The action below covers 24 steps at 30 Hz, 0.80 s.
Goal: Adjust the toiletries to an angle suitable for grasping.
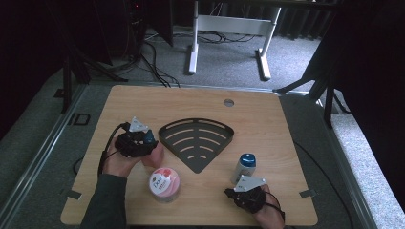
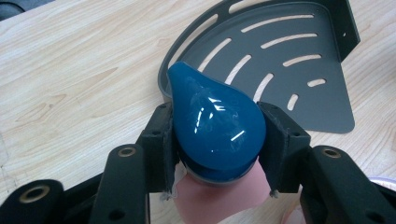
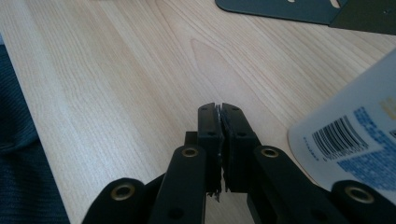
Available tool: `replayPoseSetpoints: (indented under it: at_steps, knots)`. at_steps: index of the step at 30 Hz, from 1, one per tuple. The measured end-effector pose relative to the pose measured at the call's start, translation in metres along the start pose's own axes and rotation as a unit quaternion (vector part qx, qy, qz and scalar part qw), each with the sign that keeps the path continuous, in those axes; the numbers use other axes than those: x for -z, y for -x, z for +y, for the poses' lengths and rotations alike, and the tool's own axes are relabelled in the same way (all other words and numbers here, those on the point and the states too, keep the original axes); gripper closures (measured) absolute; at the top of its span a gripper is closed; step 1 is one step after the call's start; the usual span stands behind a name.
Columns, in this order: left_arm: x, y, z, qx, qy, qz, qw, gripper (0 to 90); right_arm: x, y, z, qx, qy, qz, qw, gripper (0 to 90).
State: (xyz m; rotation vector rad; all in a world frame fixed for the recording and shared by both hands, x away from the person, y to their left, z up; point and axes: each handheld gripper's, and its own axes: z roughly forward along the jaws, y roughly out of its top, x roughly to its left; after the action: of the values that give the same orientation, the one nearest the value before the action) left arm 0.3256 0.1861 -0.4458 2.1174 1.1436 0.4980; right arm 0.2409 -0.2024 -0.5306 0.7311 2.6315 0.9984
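Observation:
My left gripper [image 1: 144, 141] [image 2: 217, 119] is shut on a pink bottle [image 1: 156, 155] [image 2: 212, 200], its pads pressed against both sides of the glossy blue teardrop cap [image 2: 212, 123]. The bottle hangs just left of a black slotted corner rack [image 1: 196, 138] [image 2: 289, 70] that lies flat mid-table. Near the front right edge my right gripper [image 1: 229, 192] [image 3: 220, 112] rests shut with nothing between its jaws. Close beside it stands a white bottle with a blue cap [image 1: 244, 168] [image 3: 355, 140], barcode facing the gripper.
A round Dove jar with a pink lid [image 1: 165, 184] stands at the front, between the two hands. The wooden table [image 1: 267, 119] has a small round hole [image 1: 229, 102] near its far edge. A dark sleeve [image 3: 18, 140] lies at the table's near side.

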Motion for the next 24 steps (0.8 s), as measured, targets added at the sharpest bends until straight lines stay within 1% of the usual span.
replayPoseSetpoints:
  at_steps: [1, 3, 5, 6, 7, 8, 9, 10, 11, 13, 15, 17, 19, 21, 22, 23, 24]
  knots:
    - [0.001, 0.0, -0.001, 0.002, 0.001, -0.002, 1.0, 49.8, 0.001, 0.0, -0.001, 0.0, 0.0, 0.0, 1.0, 87.2]
    - [0.004, 0.001, -0.004, -0.002, 0.001, -0.001, 1.0, 47.6, 0.003, 0.001, -0.003, -0.001, -0.001, 0.0, 1.0, 86.8]
    - [0.005, 0.001, -0.006, 0.0, 0.002, -0.002, 1.0, 44.9, 0.004, 0.002, -0.004, -0.002, 0.0, 0.002, 1.0, 86.7]
    - [0.009, 0.002, -0.011, 0.006, 0.003, -0.003, 1.0, 44.5, 0.008, 0.004, -0.008, -0.007, -0.003, 0.0, 1.0, 86.7]
    - [0.009, 0.002, -0.011, 0.006, 0.003, -0.003, 1.0, 44.5, 0.009, 0.005, -0.01, -0.01, -0.005, -0.002, 0.9999, 86.8]
    - [0.013, 0.001, -0.017, 0.015, 0.006, -0.006, 0.9998, 44.9, 0.01, 0.006, -0.012, -0.01, -0.006, -0.004, 0.9999, 87.3]
    - [0.015, 0.001, -0.019, 0.019, 0.007, -0.007, 0.9998, 46.5, 0.012, 0.009, -0.015, -0.012, -0.01, -0.006, 0.9999, 88.1]
    - [0.017, 0.001, -0.024, 0.026, 0.009, -0.012, 0.9996, 49.4, 0.014, 0.01, -0.017, -0.013, -0.011, -0.009, 0.9998, 89.0]
    - [0.018, 0.001, -0.027, 0.028, 0.01, -0.015, 0.9994, 51.6, 0.017, 0.013, -0.02, -0.016, -0.014, -0.012, 0.9997, 89.9]
    - [0.021, 0.002, -0.032, 0.028, 0.009, -0.019, 0.9994, 56.2, 0.022, 0.018, -0.025, -0.023, -0.017, -0.02, 0.9994, 90.0]
    - [0.023, 0.003, -0.037, 0.032, 0.014, -0.022, 0.9992, 59.2, 0.026, 0.024, -0.028, -0.028, -0.018, -0.03, 0.999, 90.0]
    - [0.025, 0.004, -0.041, 0.033, 0.018, -0.024, 0.999, 64.4, 0.029, 0.029, -0.031, -0.04, -0.02, -0.038, 0.9983, 90.0]
    - [0.025, 0.005, -0.044, 0.029, 0.015, -0.02, 0.9993, 70.1, 0.031, 0.035, -0.033, -0.047, -0.02, -0.048, 0.9976, 90.0]
    - [0.025, 0.007, -0.046, 0.029, 0.02, -0.012, 0.9993, 76.8, 0.031, 0.042, -0.034, -0.055, -0.024, -0.057, 0.9966, 90.0]
    - [0.025, 0.007, -0.046, 0.024, 0.02, -0.013, 0.9994, 82.6, 0.03, 0.046, -0.034, -0.064, -0.027, -0.064, 0.9955, 90.0]
    - [0.024, 0.009, -0.047, 0.024, 0.022, -0.012, 0.9994, 87.5, 0.03, 0.05, -0.033, -0.07, -0.027, -0.068, 0.9948, 90.0]
    - [0.024, 0.01, -0.047, 0.02, 0.021, -0.012, 0.9995, 89.6, 0.03, 0.053, -0.032, -0.074, -0.026, -0.072, 0.9943, 90.0]
